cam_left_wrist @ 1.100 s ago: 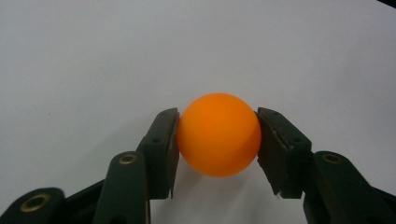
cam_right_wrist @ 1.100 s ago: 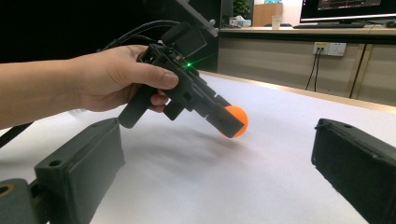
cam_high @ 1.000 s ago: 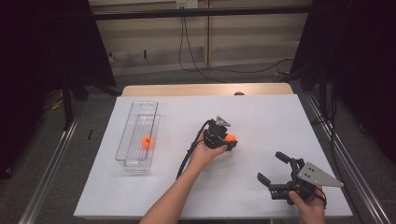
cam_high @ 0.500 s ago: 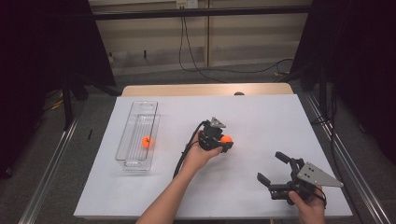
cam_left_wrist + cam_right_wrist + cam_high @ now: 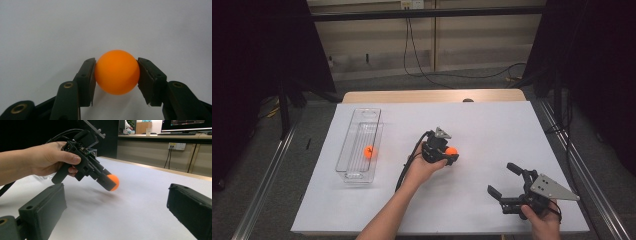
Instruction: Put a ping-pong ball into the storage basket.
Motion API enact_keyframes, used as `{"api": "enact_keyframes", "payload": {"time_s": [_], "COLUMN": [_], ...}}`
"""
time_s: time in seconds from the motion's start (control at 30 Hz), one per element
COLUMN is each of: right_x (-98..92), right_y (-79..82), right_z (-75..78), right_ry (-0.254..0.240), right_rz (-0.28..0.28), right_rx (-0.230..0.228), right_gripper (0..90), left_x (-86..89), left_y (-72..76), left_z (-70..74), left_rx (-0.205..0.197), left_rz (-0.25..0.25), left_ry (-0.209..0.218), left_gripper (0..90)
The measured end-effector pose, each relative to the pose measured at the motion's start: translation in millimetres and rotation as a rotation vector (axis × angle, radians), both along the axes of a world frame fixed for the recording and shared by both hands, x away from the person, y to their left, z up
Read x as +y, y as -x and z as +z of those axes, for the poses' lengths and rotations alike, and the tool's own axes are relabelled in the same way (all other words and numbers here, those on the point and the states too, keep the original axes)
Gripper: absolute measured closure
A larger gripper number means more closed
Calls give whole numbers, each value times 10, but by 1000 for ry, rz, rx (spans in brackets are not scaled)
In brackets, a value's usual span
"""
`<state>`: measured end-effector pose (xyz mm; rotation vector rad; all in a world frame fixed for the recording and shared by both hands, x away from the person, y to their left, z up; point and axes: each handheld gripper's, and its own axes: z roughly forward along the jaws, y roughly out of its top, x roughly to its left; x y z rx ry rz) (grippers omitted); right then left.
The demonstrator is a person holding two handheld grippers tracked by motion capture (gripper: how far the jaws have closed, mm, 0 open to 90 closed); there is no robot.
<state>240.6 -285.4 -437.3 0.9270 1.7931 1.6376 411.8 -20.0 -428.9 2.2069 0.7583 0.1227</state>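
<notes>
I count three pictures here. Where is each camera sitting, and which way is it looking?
High view: above the person's side of the table, looking forward and down; both forearms and the clear tray show.
Left gripper view: rides the left gripper, looking along its jaws at the orange ball they clamp.
Right gripper view: rides the right gripper, its jaws wide apart, facing across the table at the left hand.
All three share the clamped orange ball.

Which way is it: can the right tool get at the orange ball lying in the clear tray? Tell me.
Probably yes. The right tool stands open and holds nothing, the clear tray is open on top, and bare white table lies between. The ball in the tray sits far across, past the left tool.
</notes>
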Motion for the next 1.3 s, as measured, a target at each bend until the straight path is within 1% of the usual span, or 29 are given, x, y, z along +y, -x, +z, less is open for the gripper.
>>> {"api": "enact_keyframes", "payload": {"time_s": [0.1, 0.23, 0.3, 0.4, 0.43, 0.53, 0.6, 0.73, 1.0, 1.2, 1.3], "right_x": [-2, 2, 4, 3, 2, 1, 0, 1, 1, 4, 8], "right_y": [0, -2, -1, -3, -3, -4, -3, -1, -3, -7, -4], "right_z": [-1, -2, -2, -2, -2, -2, -3, -3, -7, -15, -13], "right_ry": [2, 3, 4, 4, 2, 3, 4, 4, 9, 7, 8], "right_rz": [1, 1, 3, 1, -2, -3, -2, -2, -4, -6, -5], "right_rx": [0, -1, -2, -1, 0, 0, 0, 0, -1, 4, 4], "right_gripper": [15, 15, 15, 15, 15, 15, 15, 15, 15, 15, 15], "left_x": [38, 90, 109, 131, 136, 155, 171, 214, 323, 390, 405], "left_y": [15, 20, 31, 50, 56, 65, 70, 77, 71, 80, 80], "left_z": [10, 12, -3, -9, -6, 13, 22, 29, -11, -25, -16], "left_rx": [0, -3, -1, 14, 10, 20, 13, 8, 33, 36, 48], "left_rz": [4, 6, 10, 10, 11, 7, 0, 1, 22, 25, 35], "left_ry": [10, -8, -11, -13, -12, 5, -6, 2, 23, 8, 21], "left_gripper": [509, 509, 509, 508, 508, 508, 508, 508, 508, 508, 508]}}
